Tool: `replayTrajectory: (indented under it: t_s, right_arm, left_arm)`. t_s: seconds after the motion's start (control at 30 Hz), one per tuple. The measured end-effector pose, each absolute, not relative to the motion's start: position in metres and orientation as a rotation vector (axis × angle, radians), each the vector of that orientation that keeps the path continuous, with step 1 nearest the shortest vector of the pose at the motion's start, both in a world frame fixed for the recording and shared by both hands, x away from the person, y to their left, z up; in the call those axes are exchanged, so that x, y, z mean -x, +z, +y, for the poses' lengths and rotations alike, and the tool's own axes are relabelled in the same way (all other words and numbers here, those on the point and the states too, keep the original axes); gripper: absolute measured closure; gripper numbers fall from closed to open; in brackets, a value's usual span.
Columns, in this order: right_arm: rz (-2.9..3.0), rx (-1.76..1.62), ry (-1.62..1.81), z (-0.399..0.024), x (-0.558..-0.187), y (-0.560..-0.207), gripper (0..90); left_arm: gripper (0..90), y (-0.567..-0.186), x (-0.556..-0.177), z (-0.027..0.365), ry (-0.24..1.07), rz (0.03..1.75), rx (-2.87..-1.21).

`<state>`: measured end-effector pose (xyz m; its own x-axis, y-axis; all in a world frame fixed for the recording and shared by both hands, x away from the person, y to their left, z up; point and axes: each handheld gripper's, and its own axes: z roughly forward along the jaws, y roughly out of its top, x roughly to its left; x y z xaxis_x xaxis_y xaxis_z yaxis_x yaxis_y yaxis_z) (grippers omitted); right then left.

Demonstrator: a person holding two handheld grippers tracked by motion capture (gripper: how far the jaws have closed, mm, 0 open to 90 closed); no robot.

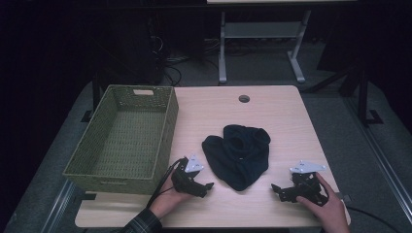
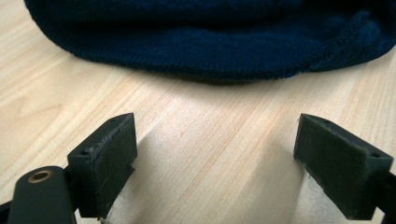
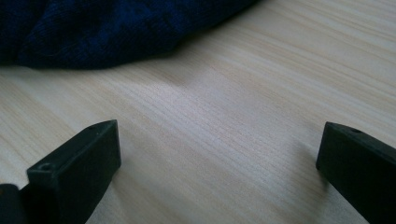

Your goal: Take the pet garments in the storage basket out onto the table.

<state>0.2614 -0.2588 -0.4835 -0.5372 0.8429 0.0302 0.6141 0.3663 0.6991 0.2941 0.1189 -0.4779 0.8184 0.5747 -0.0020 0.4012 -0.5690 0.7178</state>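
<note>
A dark navy knitted garment point(image 1: 237, 154) lies crumpled in the middle of the light wooden table point(image 1: 272, 111). My left gripper point(image 1: 208, 189) rests low on the table just left of it, held in a hand, jaws wide apart with bare wood between them. In the left gripper view the garment's hem point(image 2: 210, 42) lies a short way ahead of the open gripper point(image 2: 217, 161). My right gripper point(image 1: 276, 190) sits to the garment's lower right, also open. In the right gripper view the cloth point(image 3: 93, 28) lies ahead at the upper left of the open gripper point(image 3: 219, 163).
An empty green woven basket point(image 1: 97, 167) stands on the table's left part, close to my left gripper. A round cable hole point(image 1: 244, 98) sits near the far edge. Beyond the table are a white desk frame point(image 1: 222, 48) and cables on the dark floor.
</note>
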Motion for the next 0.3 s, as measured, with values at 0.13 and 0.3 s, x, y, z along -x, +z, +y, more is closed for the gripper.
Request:
replayTrajectory:
  t_s: [0.13,0.3]
  right_arm:
    - [2.299,-1.279,0.96,-0.2588,-0.2614,-0.4835,0.0]
    - [2.299,-1.281,0.96,-0.2587,-0.2613,-0.4834,0.0]
  left_arm:
    - [12.7,-0.4779,-0.2941,0.1189,0.299,0.712,-2.251]
    - [12.7,-0.4779,-0.2939,0.1189,0.3,0.715,-2.25]
